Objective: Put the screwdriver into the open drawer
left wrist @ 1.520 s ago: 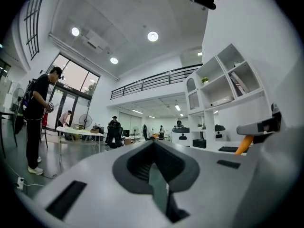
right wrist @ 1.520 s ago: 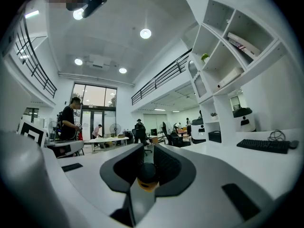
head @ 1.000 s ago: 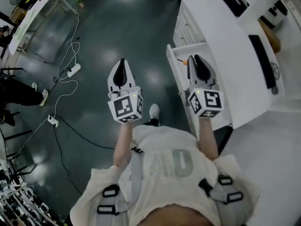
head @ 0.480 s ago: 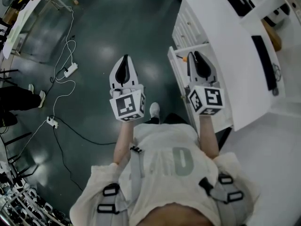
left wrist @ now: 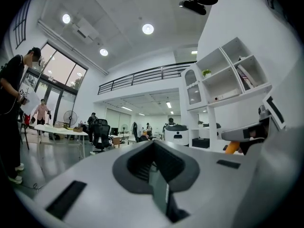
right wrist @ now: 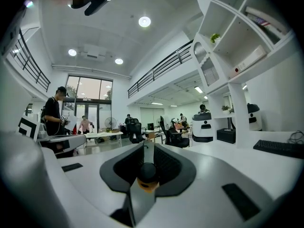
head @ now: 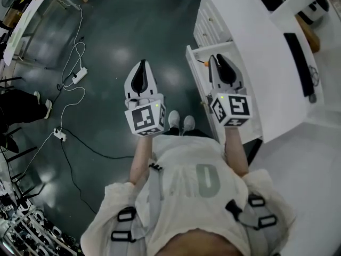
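The screwdriver [head: 205, 63] shows as a small orange bit beside my right gripper [head: 216, 60], which is shut on it above the open white drawer [head: 193, 72] of the desk. In the right gripper view the screwdriver's black and orange butt [right wrist: 147, 175] sits clamped between the jaws of the right gripper [right wrist: 145, 163]. My left gripper [head: 141, 67] hangs over the dark floor, left of the drawer, shut with nothing in it. In the left gripper view its jaws meet at the tip of the left gripper [left wrist: 154, 167], and the orange screwdriver [left wrist: 232, 147] shows at the right.
The white desk [head: 250, 36] carries a black keyboard [head: 301, 57], with shelves behind it. Cables and a power strip [head: 74, 76] lie on the floor at left. A standing person's legs [head: 21, 108] are at the left edge. My shoes [head: 181, 122] are under the grippers.
Both grippers have kept their grip and nearly their places. The right one has drifted slightly left over the drawer. A second shoe has come into view below them.
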Available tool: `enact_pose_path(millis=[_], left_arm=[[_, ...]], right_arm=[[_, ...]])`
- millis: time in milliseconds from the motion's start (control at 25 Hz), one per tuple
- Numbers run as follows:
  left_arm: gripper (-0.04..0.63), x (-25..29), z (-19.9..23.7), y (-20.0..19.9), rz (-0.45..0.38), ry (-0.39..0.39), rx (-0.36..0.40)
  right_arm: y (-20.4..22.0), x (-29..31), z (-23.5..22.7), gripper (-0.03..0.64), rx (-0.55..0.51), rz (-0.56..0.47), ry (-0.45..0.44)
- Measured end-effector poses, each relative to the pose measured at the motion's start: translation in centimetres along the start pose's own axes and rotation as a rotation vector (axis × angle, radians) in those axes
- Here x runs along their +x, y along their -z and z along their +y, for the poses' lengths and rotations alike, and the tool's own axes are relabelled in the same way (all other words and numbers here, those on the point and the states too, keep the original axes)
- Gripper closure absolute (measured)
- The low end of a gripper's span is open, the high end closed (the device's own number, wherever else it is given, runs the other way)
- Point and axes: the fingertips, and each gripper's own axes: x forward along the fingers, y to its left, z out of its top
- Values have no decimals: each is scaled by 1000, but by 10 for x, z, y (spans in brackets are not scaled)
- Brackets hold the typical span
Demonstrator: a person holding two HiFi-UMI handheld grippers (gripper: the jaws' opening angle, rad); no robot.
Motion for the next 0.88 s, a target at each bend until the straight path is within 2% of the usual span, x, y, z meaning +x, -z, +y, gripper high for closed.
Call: enact_pose_path(millis=[360, 640, 880], left_arm=[[591, 16, -41, -5, -3, 94, 5], [591, 36, -70, -1, 5, 177, 3], [591, 49, -99, 6, 23, 250, 4]], right_arm=[[9, -15, -38, 551, -27, 30, 77], [37, -19, -64, 551, -119, 123, 123], [62, -25, -83, 551, -128, 196, 155]])
